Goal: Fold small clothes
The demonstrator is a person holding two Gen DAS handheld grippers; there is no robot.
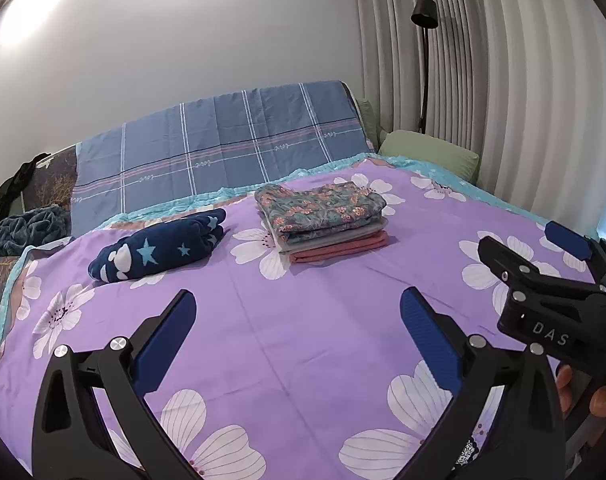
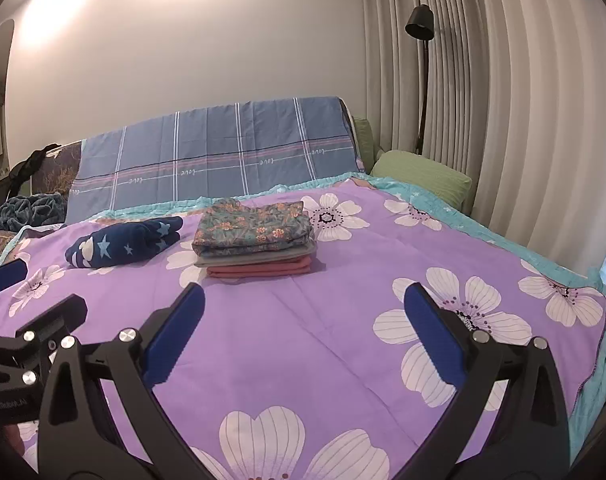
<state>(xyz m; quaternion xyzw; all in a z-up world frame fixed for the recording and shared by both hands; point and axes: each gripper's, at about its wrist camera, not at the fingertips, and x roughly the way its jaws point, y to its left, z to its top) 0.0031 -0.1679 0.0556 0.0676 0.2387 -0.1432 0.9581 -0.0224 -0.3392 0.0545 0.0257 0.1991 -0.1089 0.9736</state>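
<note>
Grippers hang spread and empty over the bedspread point(image 1: 303, 320), left gripper point(image 1: 299, 336) beside right gripper point(image 2: 303, 332); folded clothes point(image 1: 323, 220) sit stacked ahead, star-print garment point(image 1: 159, 250) apart, likely next

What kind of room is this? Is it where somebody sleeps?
Most likely a bedroom. There is a bed with a purple flowered bedspread, a green pillow at its far corner, and a floor lamp beside long curtains. A stack of folded clothes sits on the bed.
</note>
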